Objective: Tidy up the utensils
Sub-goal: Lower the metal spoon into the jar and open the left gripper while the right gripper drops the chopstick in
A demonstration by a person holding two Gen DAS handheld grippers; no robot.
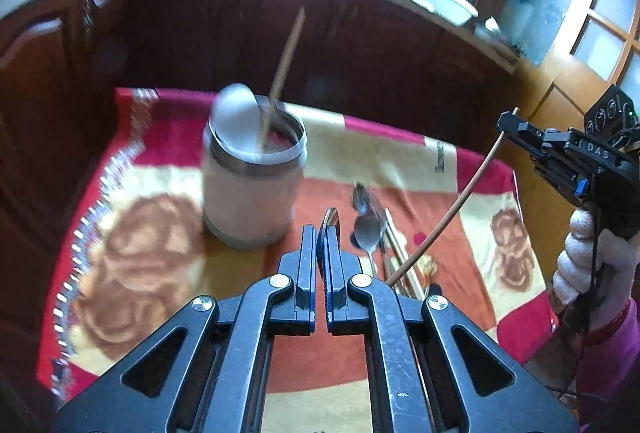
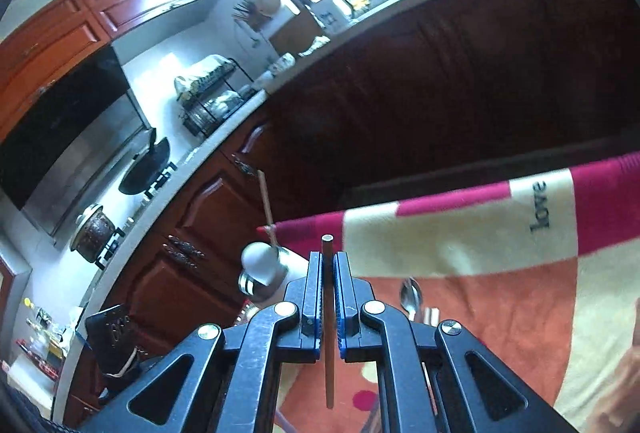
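Both tools are clamped on utensils above the table. Left gripper (image 1: 322, 233) pinches a metal spoon (image 1: 331, 219) edge-on between its blue pads, the bowl of it poking just past the fingertips. Right gripper (image 2: 328, 261) is closed on a thin brown chopstick (image 2: 329, 313), which runs down between the pads and out past both ends; seen from the left wrist, this chopstick (image 1: 448, 213) slants long from the right gripper (image 1: 510, 123) down toward the cloth.

Beneath them a red, cream and orange patterned cloth (image 1: 152, 233) covers the table, its far edge dropping off before dark wooden cabinets (image 1: 240, 33). Open cloth lies to the left of the holder and in front of the left gripper.

On the cloth stands a pale cylindrical holder (image 1: 252, 189) with a metal rim, ahead and left of the left gripper. Inside it lean a white spoon (image 1: 236, 113) and one chopstick (image 1: 284, 61), tilted rightward. Just right of the left gripper, loose spoons (image 1: 366, 221) and pale chopsticks (image 1: 400, 253) lie together, flat, near the cloth's middle.
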